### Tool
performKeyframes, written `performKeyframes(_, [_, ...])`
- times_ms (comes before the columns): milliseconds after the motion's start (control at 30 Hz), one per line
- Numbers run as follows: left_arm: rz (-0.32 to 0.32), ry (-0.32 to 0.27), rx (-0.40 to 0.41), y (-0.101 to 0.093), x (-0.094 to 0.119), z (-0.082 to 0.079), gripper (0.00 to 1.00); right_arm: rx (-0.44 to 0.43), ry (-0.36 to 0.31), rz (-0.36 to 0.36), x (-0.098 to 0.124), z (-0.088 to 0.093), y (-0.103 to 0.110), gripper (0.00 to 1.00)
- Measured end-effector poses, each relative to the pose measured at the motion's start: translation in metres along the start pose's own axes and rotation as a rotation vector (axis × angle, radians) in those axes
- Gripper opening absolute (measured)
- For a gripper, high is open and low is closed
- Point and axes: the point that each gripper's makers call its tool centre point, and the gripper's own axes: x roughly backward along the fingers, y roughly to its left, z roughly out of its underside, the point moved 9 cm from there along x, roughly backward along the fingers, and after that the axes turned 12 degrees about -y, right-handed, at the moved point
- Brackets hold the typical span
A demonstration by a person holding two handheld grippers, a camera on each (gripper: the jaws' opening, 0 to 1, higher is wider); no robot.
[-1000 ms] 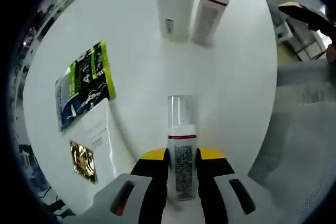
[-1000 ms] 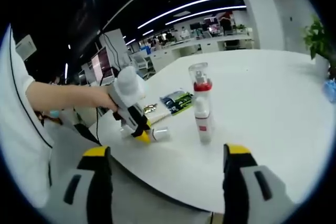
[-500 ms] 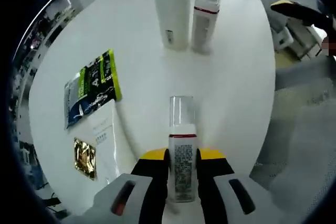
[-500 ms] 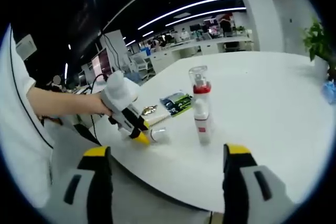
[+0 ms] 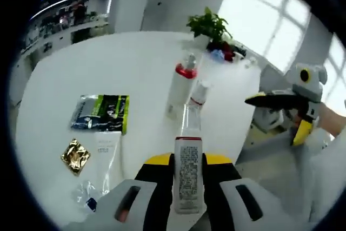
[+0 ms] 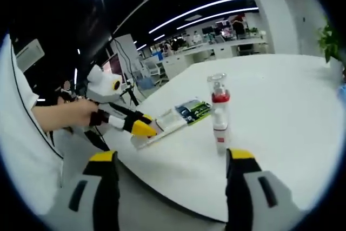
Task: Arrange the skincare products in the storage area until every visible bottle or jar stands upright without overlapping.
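Left gripper [image 5: 188,172] clamps a clear-capped spray bottle [image 5: 188,174] at lower centre; set down carelessly, it could topple the red-collared pump bottle [image 5: 180,86]. Right gripper [image 6: 170,179] gapes empty.

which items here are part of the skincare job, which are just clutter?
Job:
- clear-capped bottle clamped in the left gripper
- tall red-collared pump bottle, upright
- smaller bottle beside it, upright

Lying about:
- green-black sachet
- gold sachet
- white flat pack
- potted plant
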Motion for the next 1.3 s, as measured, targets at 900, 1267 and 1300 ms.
performKeyframes(900, [0.416, -0.33, 0.342, -0.071, 0.039, -0.033, 0.17, -0.408, -0.313, -0.341, -0.044, -0.064, 0.035, 0.45])
performKeyframes(1267, [0.433, -0.278, 0.27, -0.08, 0.04, -0.032, 0.17, -0.464, -0.371, -0.377, -0.041, -0.074, 0.041, 0.27])
performKeyframes(1300, [0.431, -0.278, 0.273, -0.079, 0.04, -0.031, 0.17, -0.468, -0.374, -0.378, -0.04, -0.075, 0.042, 0.24])
